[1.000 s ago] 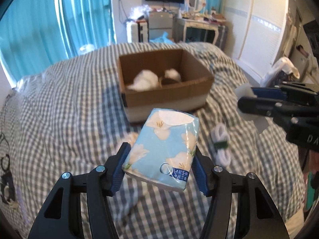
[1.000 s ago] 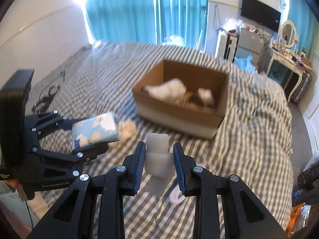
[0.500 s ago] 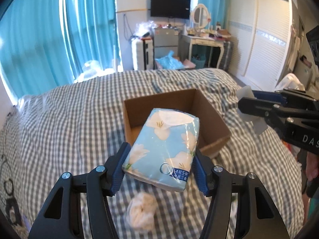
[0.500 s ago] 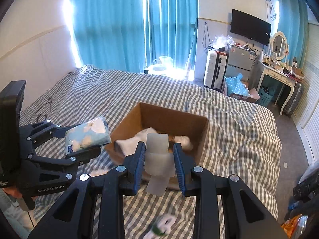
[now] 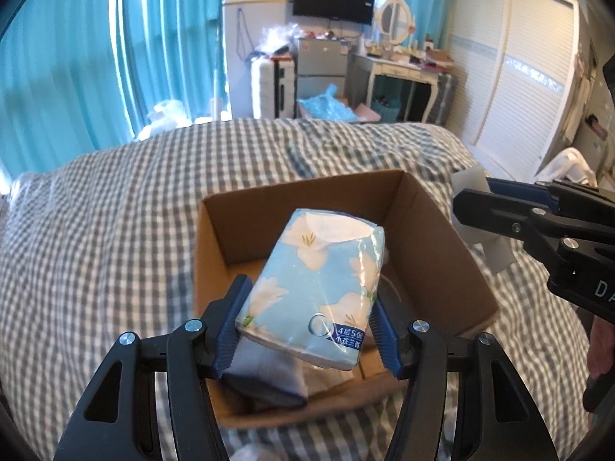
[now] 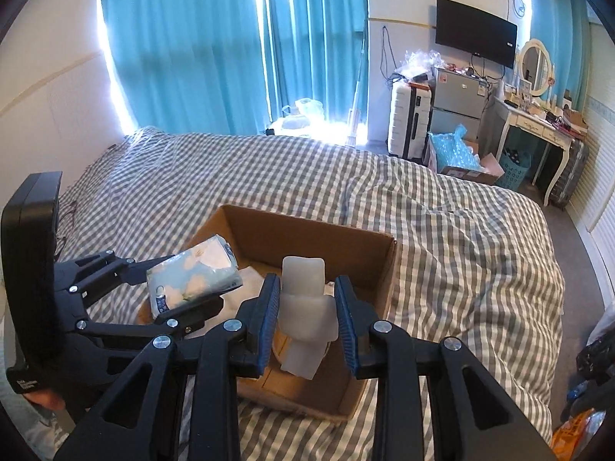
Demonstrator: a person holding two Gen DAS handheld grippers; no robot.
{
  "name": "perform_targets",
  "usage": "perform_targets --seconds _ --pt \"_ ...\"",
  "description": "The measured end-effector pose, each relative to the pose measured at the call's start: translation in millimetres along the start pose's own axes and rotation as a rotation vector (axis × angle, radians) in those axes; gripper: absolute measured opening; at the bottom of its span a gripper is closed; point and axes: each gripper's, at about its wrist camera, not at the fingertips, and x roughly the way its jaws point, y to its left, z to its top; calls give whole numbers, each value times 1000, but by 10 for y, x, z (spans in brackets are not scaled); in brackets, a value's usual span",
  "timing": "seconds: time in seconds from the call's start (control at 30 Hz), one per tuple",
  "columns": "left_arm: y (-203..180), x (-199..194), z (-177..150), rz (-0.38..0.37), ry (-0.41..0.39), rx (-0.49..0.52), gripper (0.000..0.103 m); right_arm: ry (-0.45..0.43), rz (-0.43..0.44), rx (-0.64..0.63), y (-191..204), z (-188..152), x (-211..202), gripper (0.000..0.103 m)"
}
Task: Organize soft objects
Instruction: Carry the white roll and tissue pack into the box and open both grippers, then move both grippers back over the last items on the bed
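**Both loads brought over the box**

The left gripper [image 5: 307, 322] was clamped on a blue flowered tissue pack [image 5: 313, 288], its pads pressing the pack's long sides. The right gripper [image 6: 305, 320] was closed on a pale, translucent soft piece [image 6: 305, 307] standing upright between its pads. A second before, both were held short of the cardboard box [image 5: 442, 230], with the checked bedspread [image 5: 96, 249] beneath them; by this moment both hung above the box's open top, where white and grey soft items already lay. Judging from that, the carry was nearly over and only lowering and letting go remained.
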Motion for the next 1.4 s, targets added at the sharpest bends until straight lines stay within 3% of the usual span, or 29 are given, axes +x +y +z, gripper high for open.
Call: perform_targets --seconds 0.13,0.33,0.43,0.6,0.73,0.83,0.93,1.2,1.4 --pt "6 99 16 12 -3 5 62 9 1 20 -78 5 169 31" --pt "35 116 49 35 -3 0 75 12 -12 52 -158 30 304 35" --pt "32 1 60 46 -30 21 81 -10 -30 63 -162 63 253 60" --pt "41 -233 81 54 -58 37 82 -26 -49 66 -133 106 78 65" --pt "78 -524 93 64 -86 25 83 -46 -74 59 -71 114 -178 78" --pt "102 -799 84 81 -115 20 91 -61 -94 49 -30 91 -381 82" --pt "144 -1087 49 88 -140 8 91 -81 -115 40 45 36 -653 89" --pt "172 -1666 -222 127 -174 3 92 -63 -152 13 282 -258 -1127 94" --pt "220 -1682 -504 125 -140 -26 91 -12 -151 34 409 -607 -1214 94"
